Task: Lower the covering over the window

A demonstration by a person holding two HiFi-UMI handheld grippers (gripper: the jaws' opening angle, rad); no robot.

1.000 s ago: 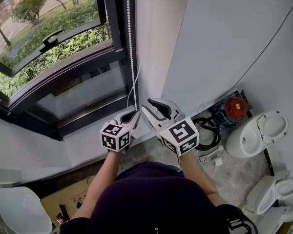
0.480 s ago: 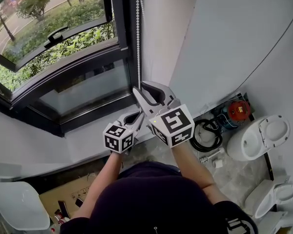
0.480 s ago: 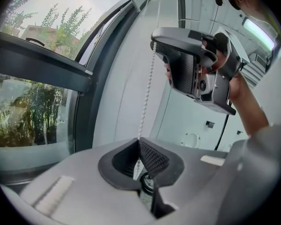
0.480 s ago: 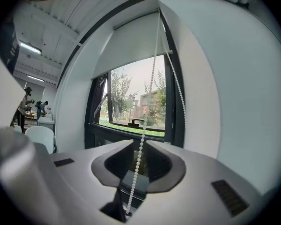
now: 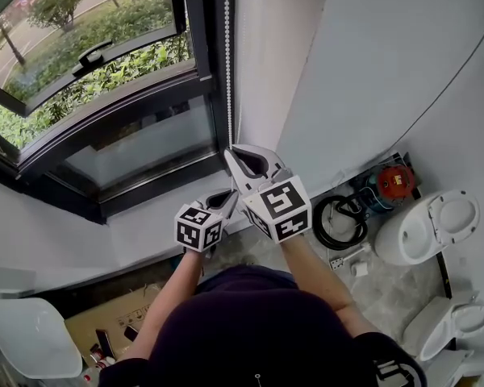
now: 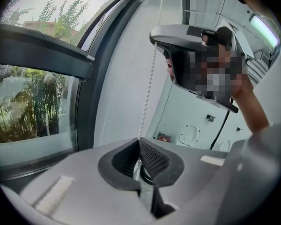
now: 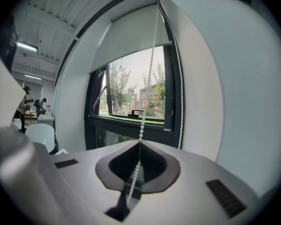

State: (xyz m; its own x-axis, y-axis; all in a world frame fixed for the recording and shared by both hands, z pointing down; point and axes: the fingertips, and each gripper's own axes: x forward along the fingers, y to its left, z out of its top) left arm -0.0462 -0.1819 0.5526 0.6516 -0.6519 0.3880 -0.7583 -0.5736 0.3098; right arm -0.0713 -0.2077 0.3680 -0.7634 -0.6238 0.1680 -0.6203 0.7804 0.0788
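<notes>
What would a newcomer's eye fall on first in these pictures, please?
At the centre of the head view, the grey right claw, whose jaws have just been closing, and the grey left claw just below it are both shut on the white beaded cord hanging beside the dark-framed window. Two white toilets stand on the floor at the lower right.

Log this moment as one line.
phase: gripping | left gripper: shut on bead chain | right gripper: jaws just closed on chain, above left | blind: covers window top only
</notes>
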